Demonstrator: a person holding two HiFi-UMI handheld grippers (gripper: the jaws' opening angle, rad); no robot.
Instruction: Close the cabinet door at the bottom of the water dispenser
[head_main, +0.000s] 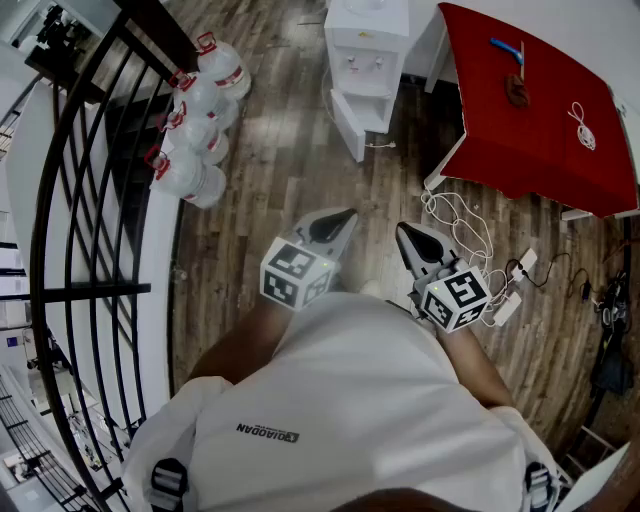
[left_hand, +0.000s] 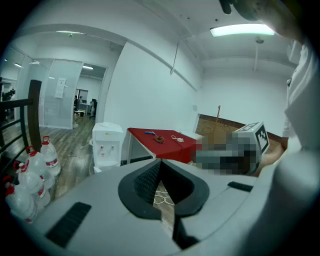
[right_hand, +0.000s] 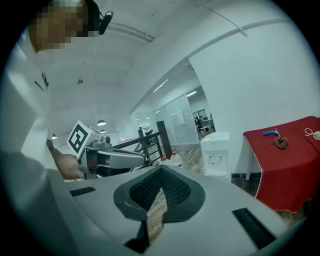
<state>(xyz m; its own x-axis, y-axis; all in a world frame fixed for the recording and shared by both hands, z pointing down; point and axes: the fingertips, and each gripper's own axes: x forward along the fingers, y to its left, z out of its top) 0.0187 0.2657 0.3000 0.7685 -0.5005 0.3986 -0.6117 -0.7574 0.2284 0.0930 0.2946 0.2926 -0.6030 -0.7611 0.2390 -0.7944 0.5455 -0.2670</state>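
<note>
Wood-plank flooring (head_main: 290, 170) is running through this bright white room, and at its far end the water dispenser (head_main: 367, 50) is standing by the wall. Its bottom cabinet door (head_main: 345, 125) is hanging open, swung out toward me on the dispenser's left side, so the closing has not begun. A thin white cord (head_main: 383, 145) is lying on the floor just beside the door. Right of the dispenser a red table (head_main: 540, 110) is standing close by. Off to the left, large water bottles (head_main: 195, 130) are clustering near the black railing (head_main: 60, 200). Nearer to me on the right, white cables (head_main: 460, 225) and a power strip (head_main: 505, 305) are sprawling over the planks.

I am holding my left gripper (head_main: 348, 213) and right gripper (head_main: 402, 231) low in front of me, well apart from the door. Both pairs of jaws are pressed together with nothing between them.

As I judge it, the loose cables are threatening my feet on the way over. The cord may be catching in the door as it swings shut. Closed tips pushing a smooth panel are also likely to be skidding off, or rocking the dispenser if I am shoving too hard.
</note>
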